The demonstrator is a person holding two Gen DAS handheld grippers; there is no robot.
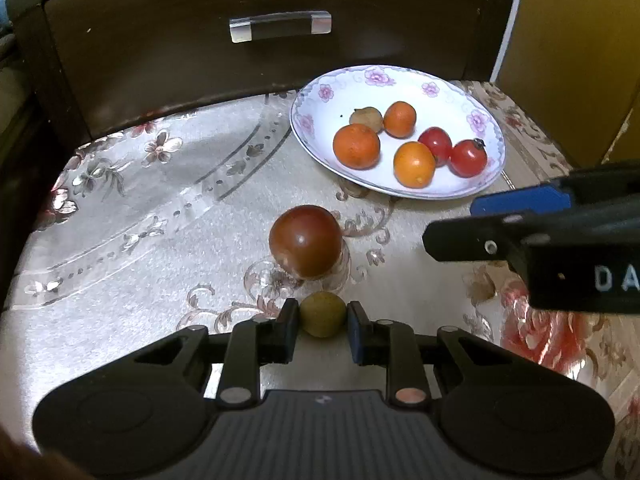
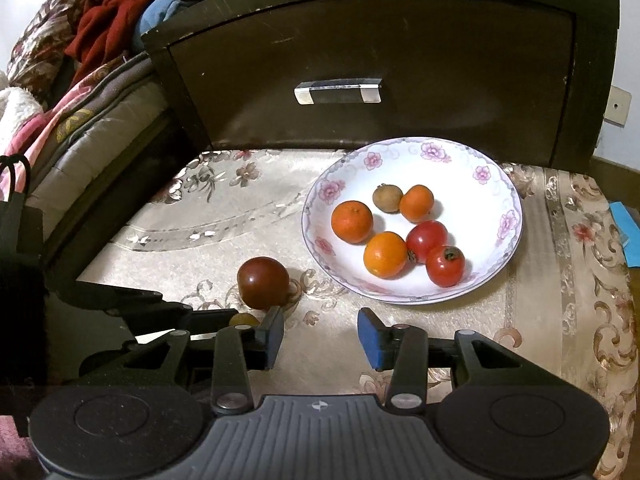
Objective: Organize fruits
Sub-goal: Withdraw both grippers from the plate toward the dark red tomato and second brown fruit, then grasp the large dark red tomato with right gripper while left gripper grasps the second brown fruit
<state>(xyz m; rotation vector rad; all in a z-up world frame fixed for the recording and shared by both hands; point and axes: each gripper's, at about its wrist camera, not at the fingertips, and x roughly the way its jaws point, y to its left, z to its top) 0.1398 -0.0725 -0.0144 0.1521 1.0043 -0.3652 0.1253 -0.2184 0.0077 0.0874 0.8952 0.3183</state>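
My left gripper [image 1: 323, 316] is shut on a small yellow-green fruit [image 1: 322, 314], low over the floral cloth [image 1: 160, 240]. A dark red tomato [image 1: 305, 241] lies just beyond it. A white flowered plate [image 1: 320, 100] at the back right holds oranges [image 1: 356, 146], two red tomatoes [image 1: 468, 158] and a small brown fruit [image 1: 366, 119]. My right gripper [image 2: 321, 330] is open and empty, just short of the plate [image 2: 504, 184]. In the right wrist view the tomato [image 2: 263, 282] sits to its left and the green fruit [image 2: 243, 319] peeks out beside the left gripper.
A dark wooden drawer front with a clear handle [image 1: 280, 26] stands behind the table. Bedding and a red cloth [image 2: 108, 12] lie at the left. A blue object [image 2: 626, 232] lies at the table's right edge.
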